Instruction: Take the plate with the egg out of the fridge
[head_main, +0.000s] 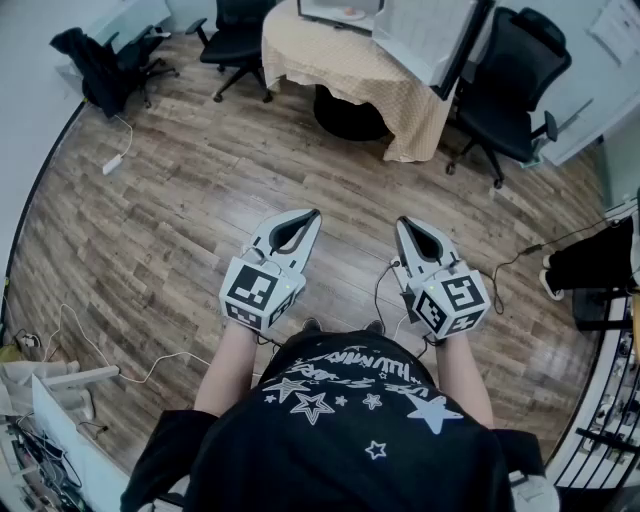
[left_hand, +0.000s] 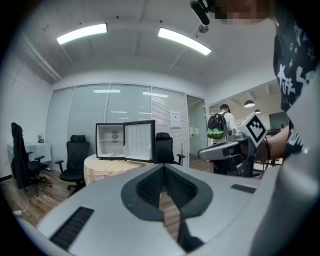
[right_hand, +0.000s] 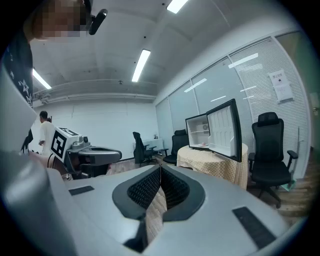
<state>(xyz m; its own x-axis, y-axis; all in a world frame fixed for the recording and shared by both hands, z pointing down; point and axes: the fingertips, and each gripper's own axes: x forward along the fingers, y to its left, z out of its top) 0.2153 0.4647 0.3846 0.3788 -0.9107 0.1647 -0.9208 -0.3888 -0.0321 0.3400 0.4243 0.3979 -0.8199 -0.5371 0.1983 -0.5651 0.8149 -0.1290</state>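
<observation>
White plate w/ egg (left_hand: 114, 154) in fridge (left_hand: 139, 142), well ahead, L gripper (head_main: 314, 214), R gripper (head_main: 402, 222) closed empty

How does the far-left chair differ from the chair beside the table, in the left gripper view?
The far-left chair carries a dark garment; the chair beside the table is bare. The far-left chair stands by the wall, the other near the table. Both are black office chairs.
</observation>
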